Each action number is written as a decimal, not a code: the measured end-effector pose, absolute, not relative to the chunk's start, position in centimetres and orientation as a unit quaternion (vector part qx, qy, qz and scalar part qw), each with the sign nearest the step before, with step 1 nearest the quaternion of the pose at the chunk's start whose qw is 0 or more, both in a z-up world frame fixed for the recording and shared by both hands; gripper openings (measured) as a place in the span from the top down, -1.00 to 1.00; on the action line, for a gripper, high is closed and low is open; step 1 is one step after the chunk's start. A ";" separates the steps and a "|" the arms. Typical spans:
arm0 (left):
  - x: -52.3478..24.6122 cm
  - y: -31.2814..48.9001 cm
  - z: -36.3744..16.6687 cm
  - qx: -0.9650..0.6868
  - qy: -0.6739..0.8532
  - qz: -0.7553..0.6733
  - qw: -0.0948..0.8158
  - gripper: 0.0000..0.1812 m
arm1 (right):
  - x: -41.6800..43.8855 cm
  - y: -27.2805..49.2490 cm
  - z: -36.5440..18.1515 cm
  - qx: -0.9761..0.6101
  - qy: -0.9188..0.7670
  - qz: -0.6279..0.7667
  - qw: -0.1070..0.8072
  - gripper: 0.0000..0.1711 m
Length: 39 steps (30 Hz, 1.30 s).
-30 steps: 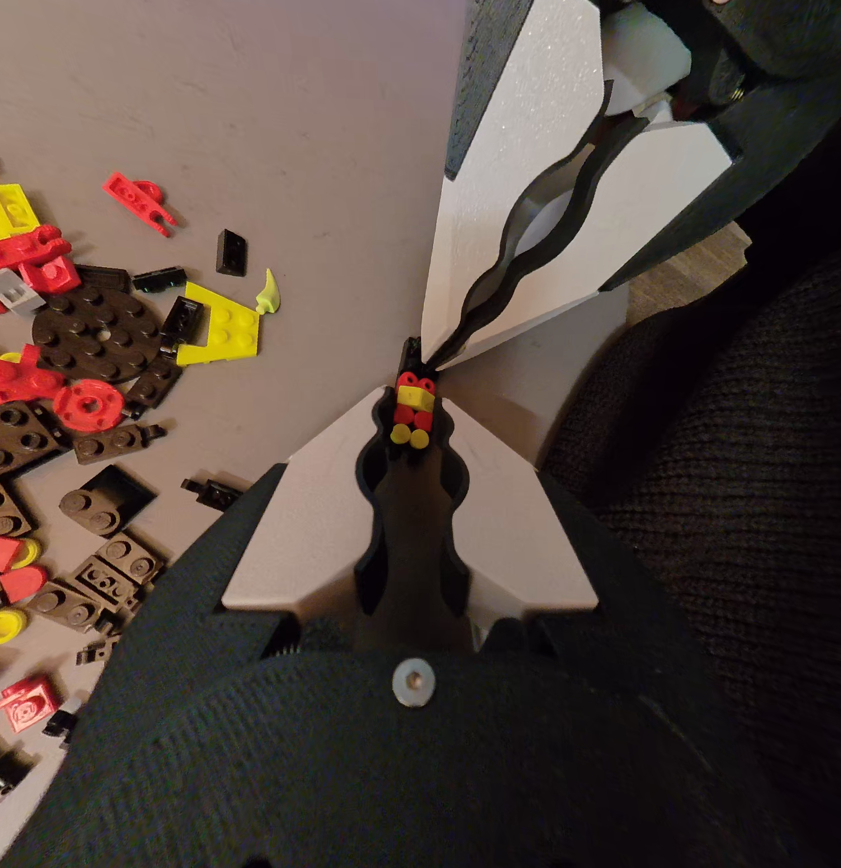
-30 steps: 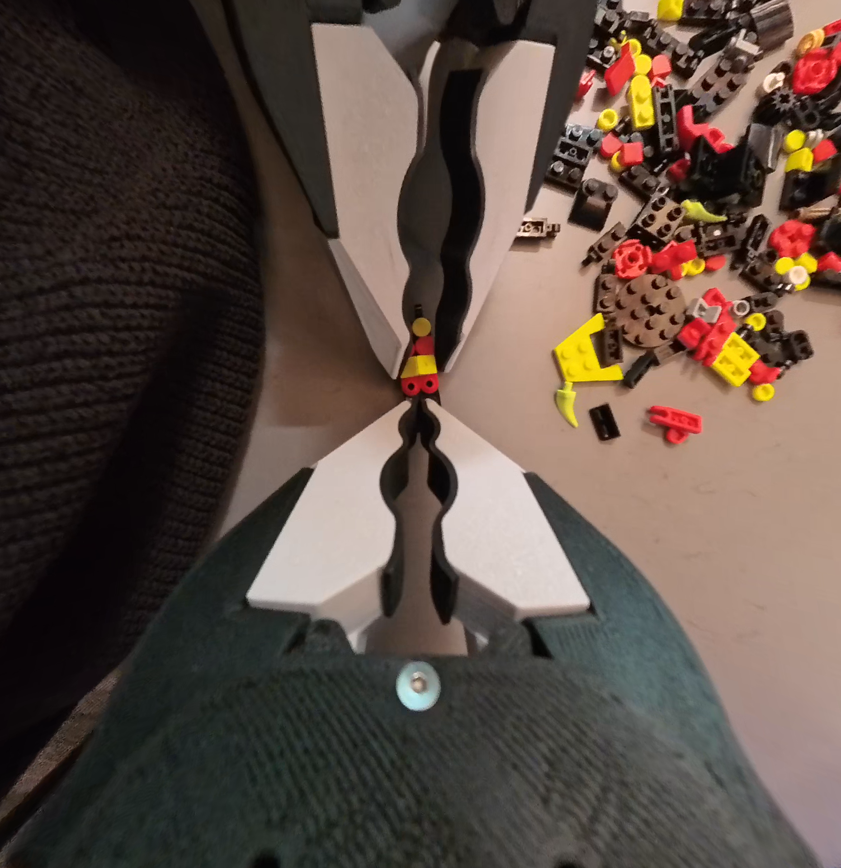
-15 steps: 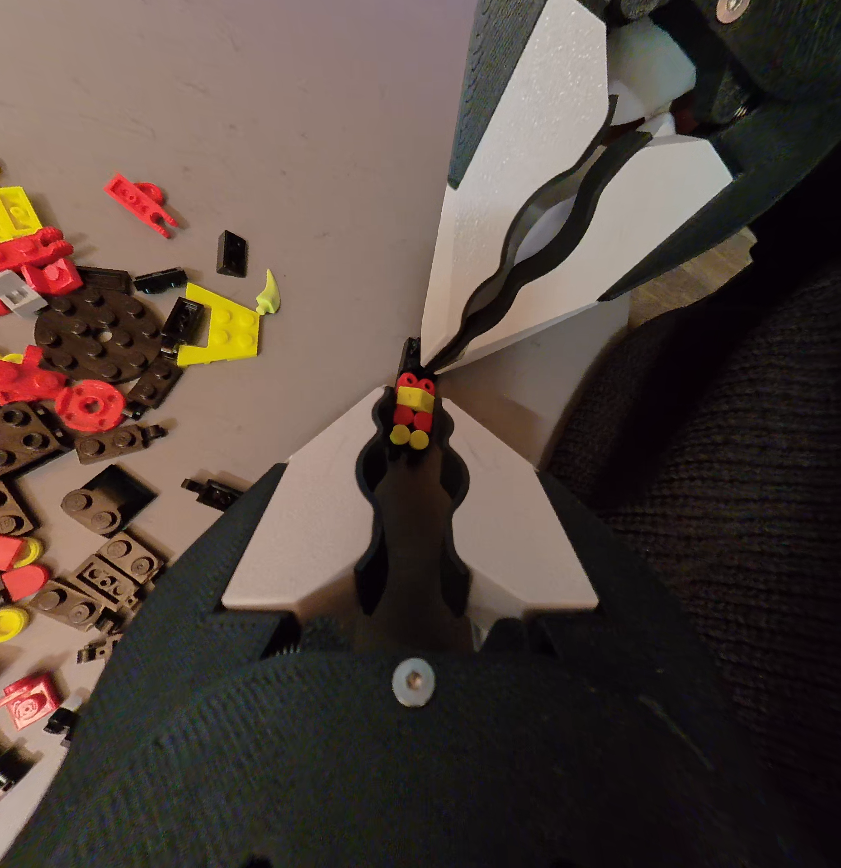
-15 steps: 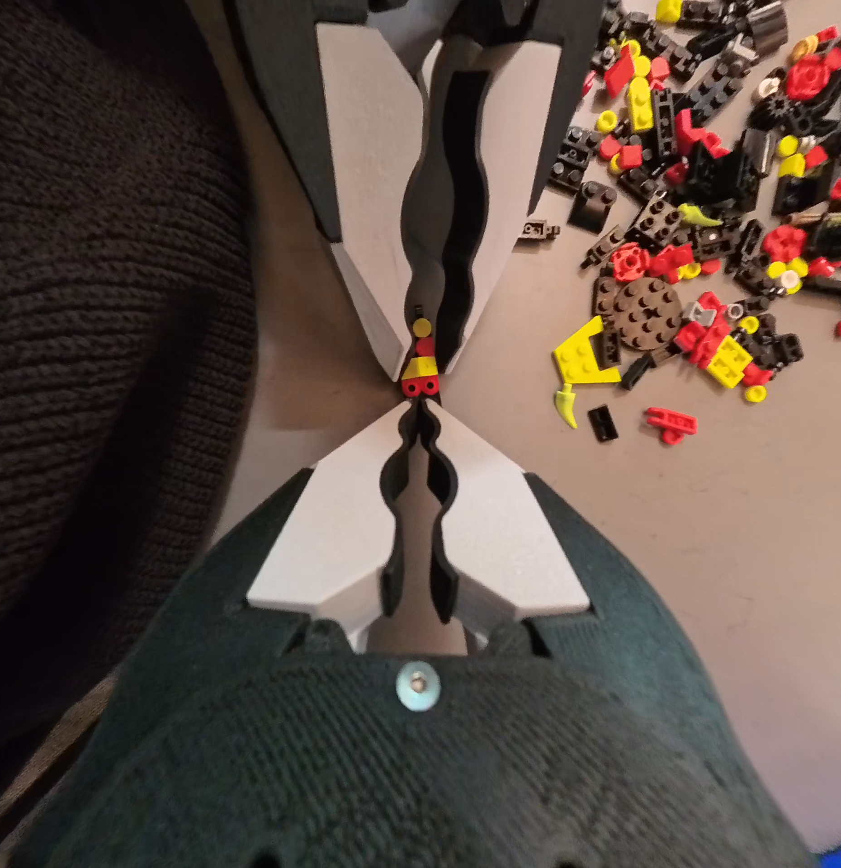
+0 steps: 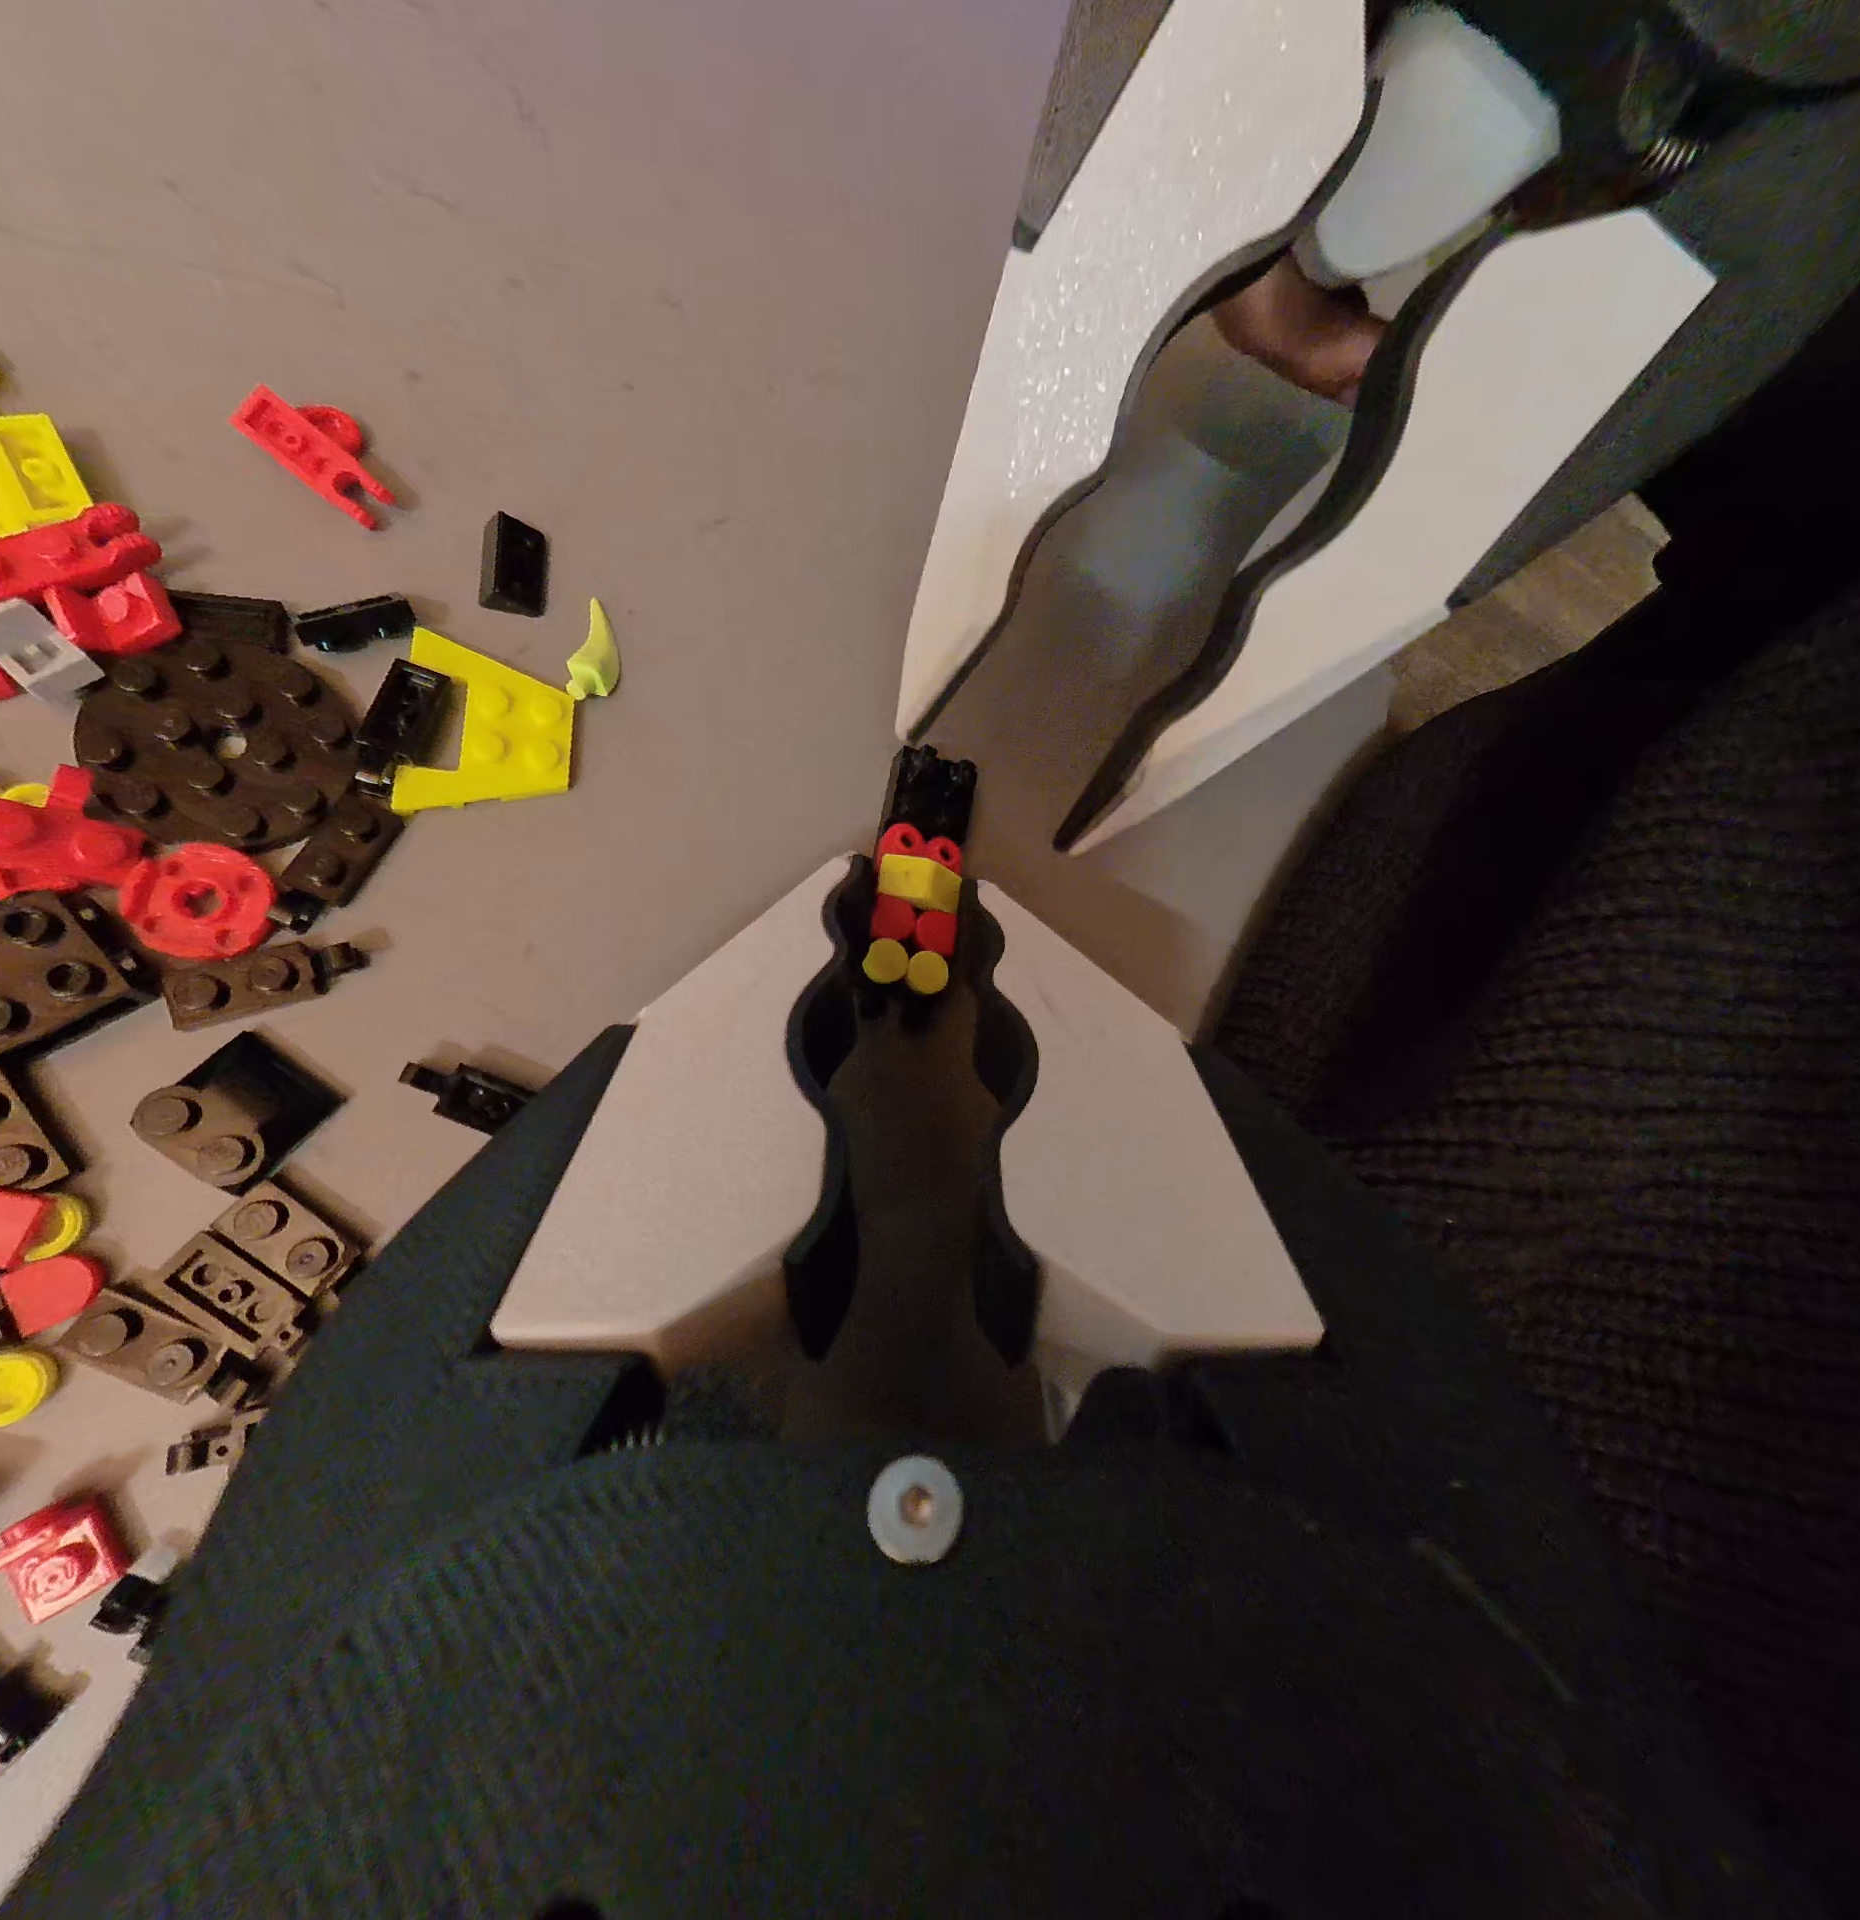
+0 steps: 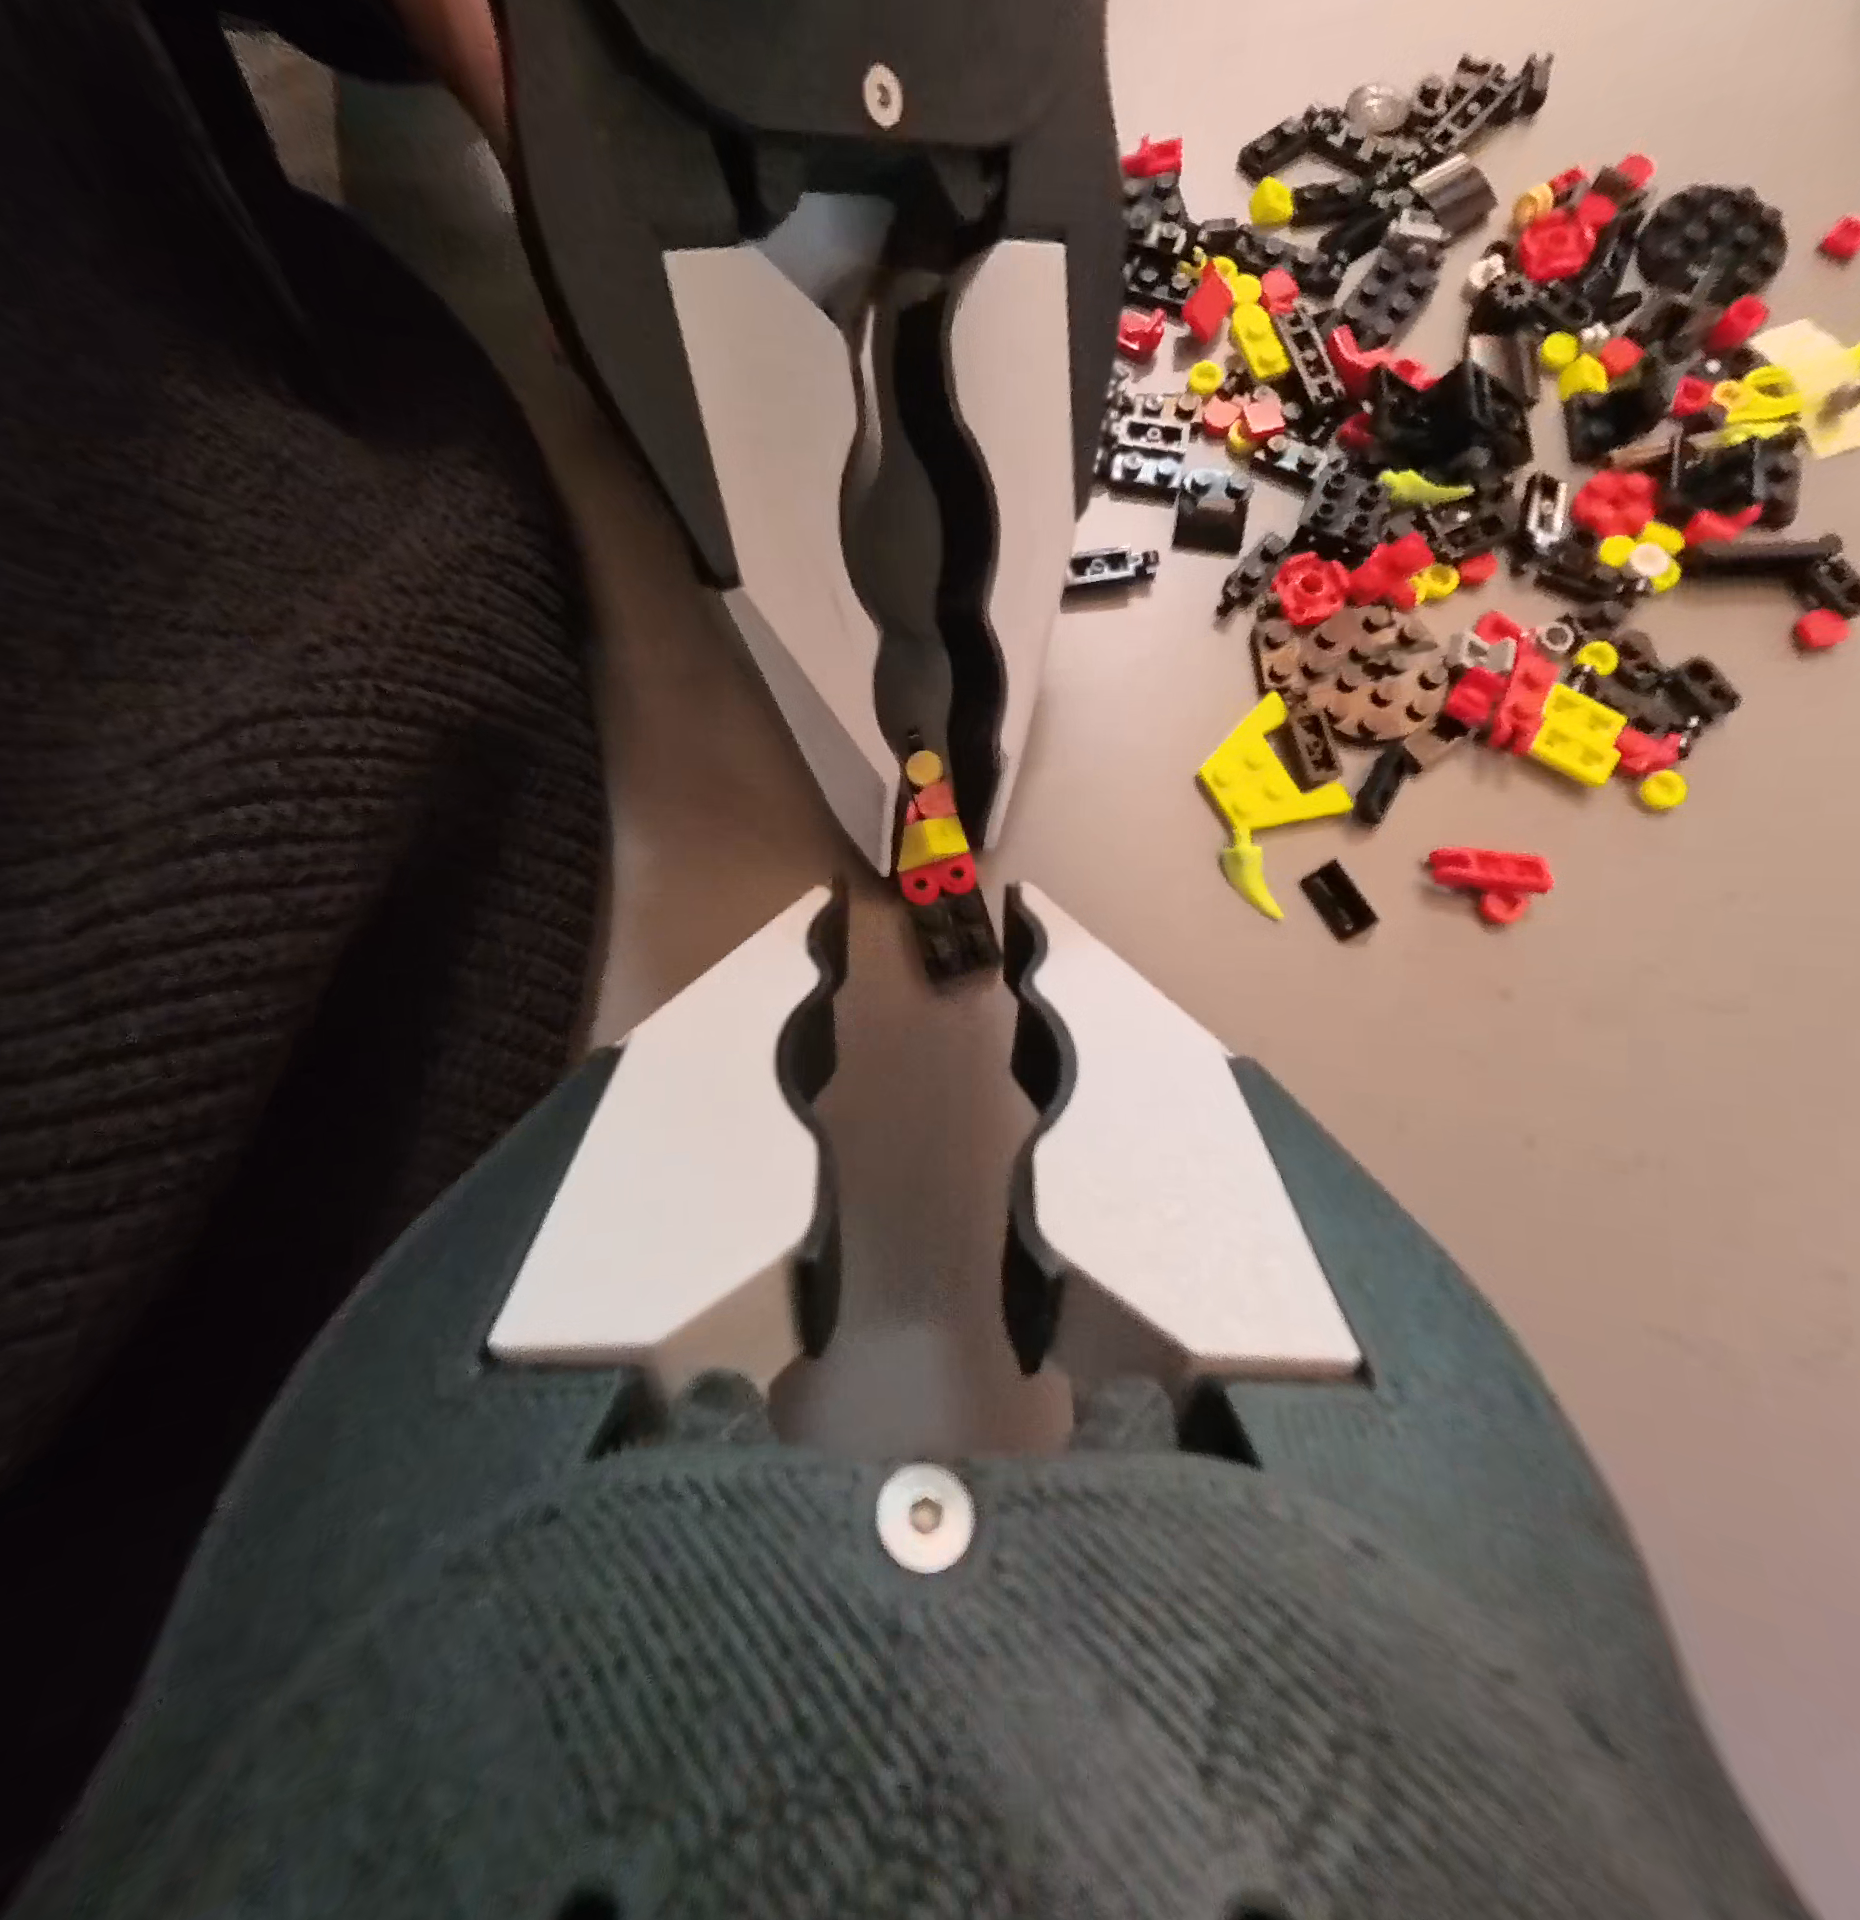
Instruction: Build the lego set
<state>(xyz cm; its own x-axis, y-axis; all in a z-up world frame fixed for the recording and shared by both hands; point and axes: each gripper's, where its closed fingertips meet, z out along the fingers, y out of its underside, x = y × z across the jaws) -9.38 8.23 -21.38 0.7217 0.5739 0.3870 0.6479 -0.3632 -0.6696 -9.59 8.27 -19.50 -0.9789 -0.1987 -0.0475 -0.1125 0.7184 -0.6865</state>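
Left wrist view: grey table [image 5: 614,229] fills the upper left of frame, my dark knit sleeve [image 5: 1632,1039] the right. Loose brick pile [image 5: 178,831] at left edge, black round plate [image 5: 214,740] and yellow wedge plate [image 5: 495,729] within it. My left gripper [image 5: 910,914] at centre is clamped on the small red-yellow-black assembly [image 5: 913,904]. My right gripper [image 6: 918,920], lower centre of right wrist view, has its jaws spread; the assembly's black end [image 6: 955,935] lies between the tips, touching neither.

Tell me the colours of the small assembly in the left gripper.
The small assembly is red, yellow and black; clearest in the left wrist view.
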 end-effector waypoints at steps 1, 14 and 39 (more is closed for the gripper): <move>-9.4 8.2 -21.4 -0.825 -0.370 -0.043 0.425 0.83 | -9.5 8.1 -19.7 -0.089 0.925 -0.365 0.058 0.67; -9.2 7.9 -21.4 -0.829 -0.368 -0.034 0.420 0.83 | -12.3 8.8 -17.9 -0.023 0.890 -0.445 0.092 0.74; -9.6 7.7 -20.7 -0.820 -0.373 -0.030 0.434 0.83 | -13.0 9.3 -21.5 -0.051 0.933 -0.357 0.008 0.67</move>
<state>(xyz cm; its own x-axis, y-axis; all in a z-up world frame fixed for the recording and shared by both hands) -9.60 7.67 -20.66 0.7196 0.5858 0.3728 0.6379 -0.3455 -0.6883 -13.00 9.34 -21.50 -0.9946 -0.1013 0.0224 -0.0904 0.7398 -0.6667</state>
